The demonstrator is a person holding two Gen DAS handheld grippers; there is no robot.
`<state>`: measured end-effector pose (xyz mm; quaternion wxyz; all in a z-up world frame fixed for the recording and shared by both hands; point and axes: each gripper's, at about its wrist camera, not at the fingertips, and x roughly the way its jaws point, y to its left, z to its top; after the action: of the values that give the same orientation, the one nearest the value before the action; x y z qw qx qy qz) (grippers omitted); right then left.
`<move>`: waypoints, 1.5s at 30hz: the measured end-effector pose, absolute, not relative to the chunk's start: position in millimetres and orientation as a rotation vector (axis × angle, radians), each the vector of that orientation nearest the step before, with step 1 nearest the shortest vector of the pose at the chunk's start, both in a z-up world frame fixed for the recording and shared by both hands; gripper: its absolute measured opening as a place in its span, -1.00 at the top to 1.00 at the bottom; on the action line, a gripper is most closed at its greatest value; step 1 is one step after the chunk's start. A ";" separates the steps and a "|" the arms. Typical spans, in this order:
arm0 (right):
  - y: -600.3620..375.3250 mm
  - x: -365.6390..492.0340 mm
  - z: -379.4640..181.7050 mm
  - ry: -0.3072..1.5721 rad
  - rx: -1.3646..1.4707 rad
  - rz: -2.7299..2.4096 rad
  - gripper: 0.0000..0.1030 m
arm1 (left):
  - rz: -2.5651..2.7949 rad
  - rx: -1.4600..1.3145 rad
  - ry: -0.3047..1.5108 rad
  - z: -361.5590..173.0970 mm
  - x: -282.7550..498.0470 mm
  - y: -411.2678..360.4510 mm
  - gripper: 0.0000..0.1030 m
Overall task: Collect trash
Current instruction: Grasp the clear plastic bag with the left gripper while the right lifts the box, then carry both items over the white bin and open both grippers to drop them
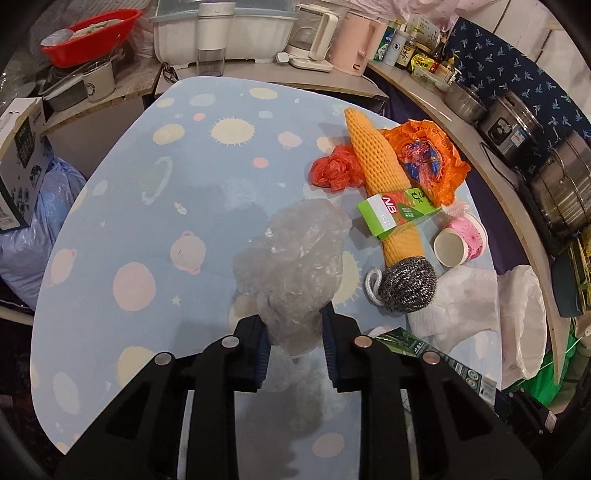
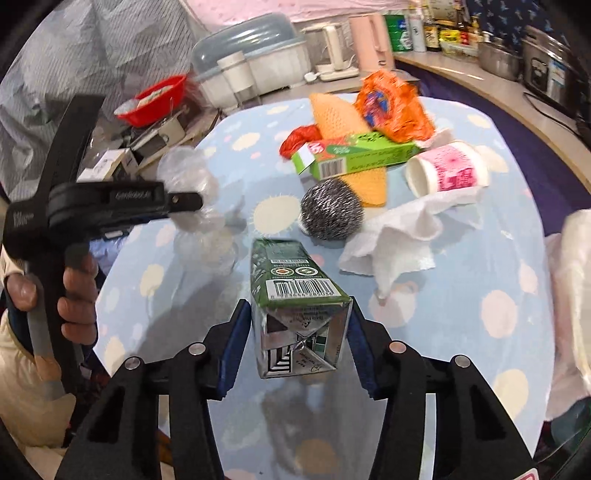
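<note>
My left gripper (image 1: pixel 295 343) is shut on a crumpled clear plastic bag (image 1: pixel 291 258), which bulges out ahead of the blue pads above the planet-print tablecloth (image 1: pixel 147 221). In the right wrist view this same gripper (image 2: pixel 184 201) shows at the left, with the clear bag (image 2: pixel 188 173) in it. My right gripper (image 2: pixel 295 343) is shut on a green drink carton (image 2: pixel 295 291), held end-on above the cloth. More trash lies beyond: a steel scourer (image 2: pixel 330 214), white tissue (image 2: pixel 399 232), a pink paper cup (image 2: pixel 447 171), a green box (image 2: pixel 354 157), an orange foam net (image 1: pixel 380 173) and an orange bag (image 1: pixel 428 155).
A red crumpled bag (image 1: pixel 332 170) lies beside the foam net. A white sack (image 1: pixel 524 325) hangs at the table's right edge. Behind stand a counter with kettles (image 1: pixel 317 37), steel pots (image 1: pixel 513 125), a dish rack (image 1: pixel 221 33) and a red basin (image 1: pixel 92 35). A hand (image 2: pixel 77 295) grips the left tool.
</note>
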<state>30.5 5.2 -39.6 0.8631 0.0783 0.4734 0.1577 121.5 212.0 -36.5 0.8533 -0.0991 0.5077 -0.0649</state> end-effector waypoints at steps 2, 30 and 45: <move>-3.9 22.0 -29.0 0.974 0.183 0.297 0.08 | -0.147 -0.201 1.062 -30.2 113.9 208.5 0.54; -270.7 -77.1 68.0 0.555 0.399 -0.449 0.10 | -0.734 0.082 0.915 55.7 50.6 -39.9 0.54; -348.2 -60.1 -5.8 0.645 0.608 -0.525 0.09 | -0.875 0.230 1.003 6.0 65.5 -191.5 0.52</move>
<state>-60.1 -348.2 -5.8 0.8701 0.2907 0.3087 -0.2512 65.5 -191.5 6.0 0.7804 0.1065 0.4644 -0.4049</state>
